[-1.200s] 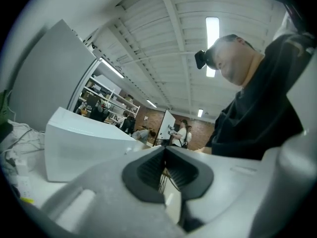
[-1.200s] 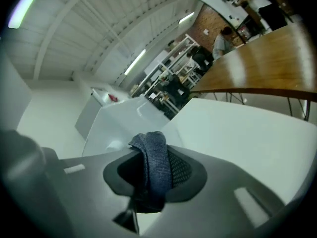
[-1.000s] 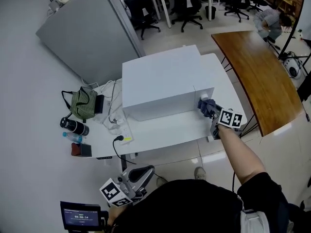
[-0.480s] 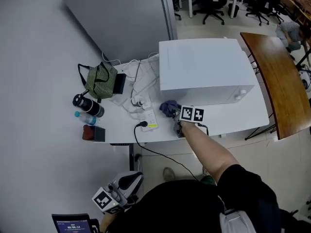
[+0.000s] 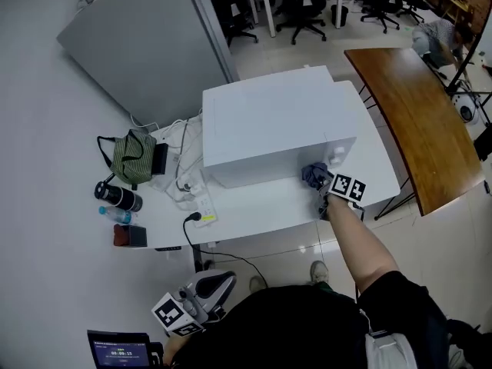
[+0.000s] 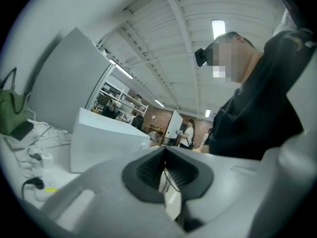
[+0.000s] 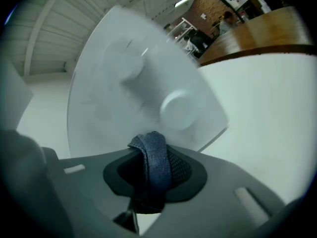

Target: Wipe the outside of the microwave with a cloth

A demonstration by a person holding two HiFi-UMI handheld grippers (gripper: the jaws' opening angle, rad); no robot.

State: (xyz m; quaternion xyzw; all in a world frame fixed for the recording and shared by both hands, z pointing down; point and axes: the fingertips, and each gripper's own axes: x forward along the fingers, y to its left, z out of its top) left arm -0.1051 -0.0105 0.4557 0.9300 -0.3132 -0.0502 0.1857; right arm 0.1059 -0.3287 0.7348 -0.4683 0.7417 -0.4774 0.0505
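Observation:
A white microwave (image 5: 269,121) stands on the white table (image 5: 254,214), its front facing me. My right gripper (image 5: 321,184) is shut on a blue-grey cloth (image 5: 314,175) and presses it against the lower right of the microwave's front, beside the round knobs (image 7: 179,108). Seen from the right gripper view, the cloth (image 7: 154,165) is pinched between the jaws with the microwave front (image 7: 124,83) close ahead. My left gripper (image 5: 192,304) hangs low by my body, off the table; its jaws meet with nothing between them, as the left gripper view (image 6: 164,168) shows.
On the table's left lie a green bag (image 5: 131,158), a dark flask (image 5: 117,198), a bottle, a small dark box (image 5: 129,237), a power strip (image 5: 201,206) and cables. A grey partition (image 5: 146,44) stands behind. A wooden table (image 5: 415,121) is at the right.
My right gripper with the cloth swept from the microwave front's right end to its left corner half a second ago, and is now back at the right, by the knobs. My left gripper stays low.

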